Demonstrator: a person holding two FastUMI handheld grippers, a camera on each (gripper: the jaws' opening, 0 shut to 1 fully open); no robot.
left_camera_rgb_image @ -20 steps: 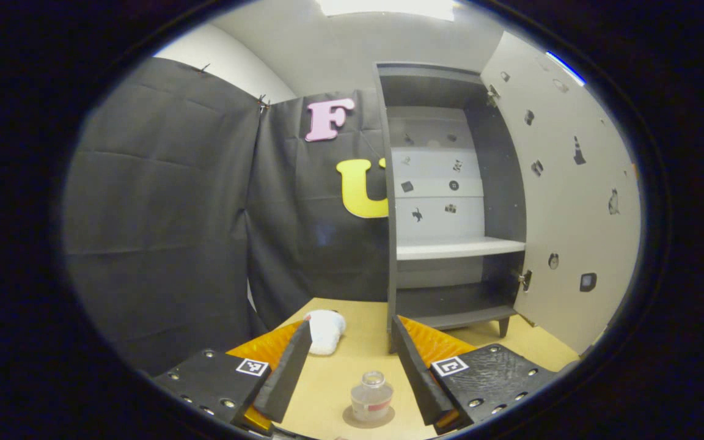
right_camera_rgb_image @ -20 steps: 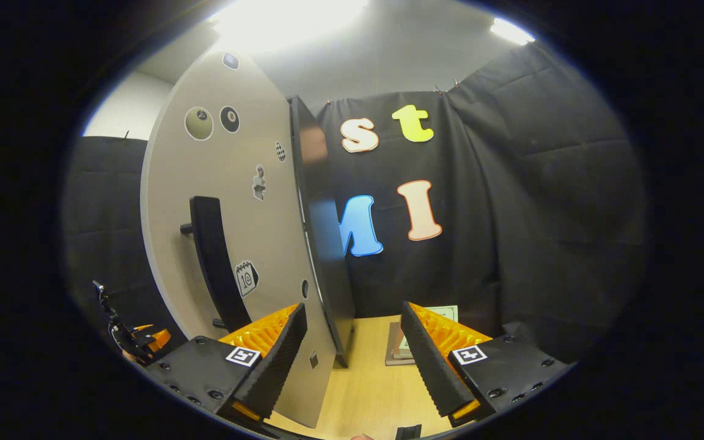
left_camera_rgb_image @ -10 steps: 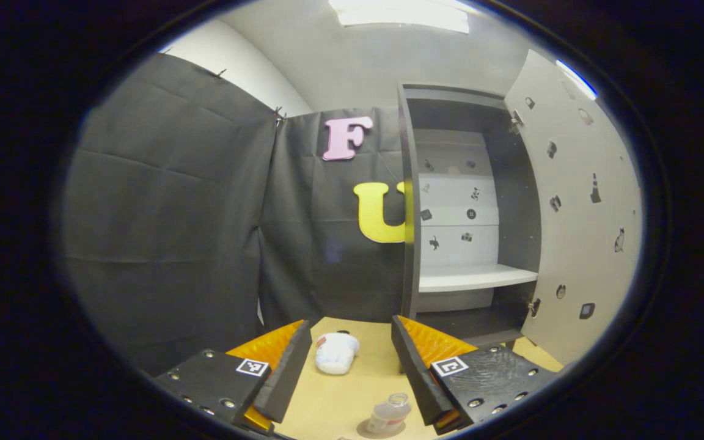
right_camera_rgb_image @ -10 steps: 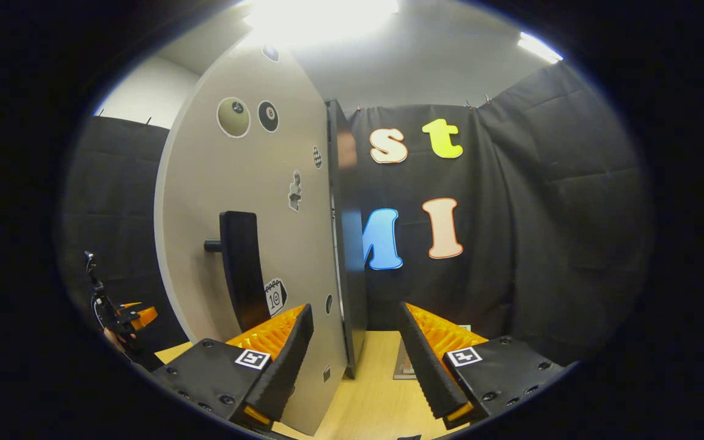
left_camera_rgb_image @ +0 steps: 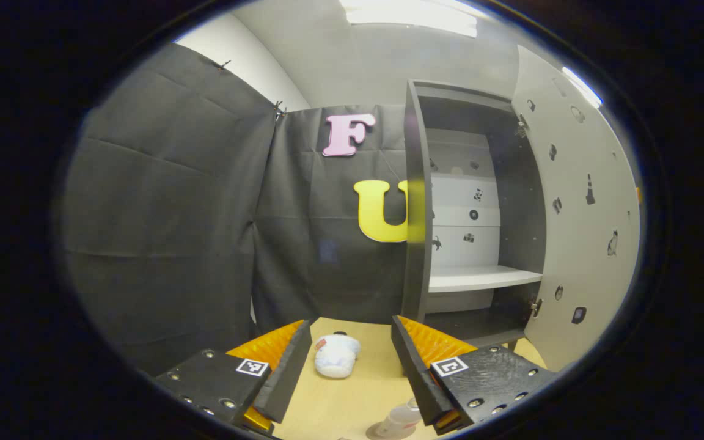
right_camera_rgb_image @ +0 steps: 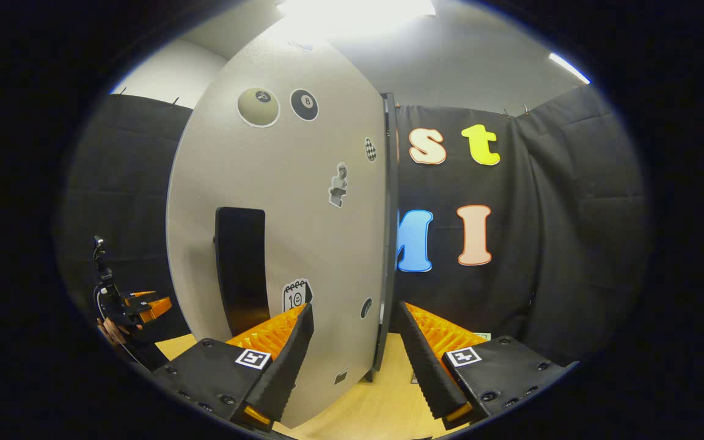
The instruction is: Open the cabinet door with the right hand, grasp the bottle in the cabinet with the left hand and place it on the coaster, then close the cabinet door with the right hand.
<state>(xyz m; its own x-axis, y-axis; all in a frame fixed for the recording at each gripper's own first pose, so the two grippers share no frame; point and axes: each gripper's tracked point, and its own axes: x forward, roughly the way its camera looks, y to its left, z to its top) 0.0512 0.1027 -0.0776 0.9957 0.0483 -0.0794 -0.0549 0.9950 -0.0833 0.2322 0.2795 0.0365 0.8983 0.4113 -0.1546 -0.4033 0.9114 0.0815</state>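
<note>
The bottle (left_camera_rgb_image: 402, 418) stands on its coaster (left_camera_rgb_image: 379, 432), lower centre. Both tools, left (left_camera_rgb_image: 352, 360) and right (right_camera_rgb_image: 355, 357), are released. The door (right_camera_rgb_image: 303, 232) stands open; swinging it carelessly could slam the cabinet (left_camera_rgb_image: 443, 214).

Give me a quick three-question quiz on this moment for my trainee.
1. True or false: the cabinet door is fully closed.
2. Where does the bottle stand? A) on the cabinet shelf B) on the coaster on the table
3. The left hand-held gripper has its jaws ____.

Key: 1 false; 2 B; 3 open.
</note>
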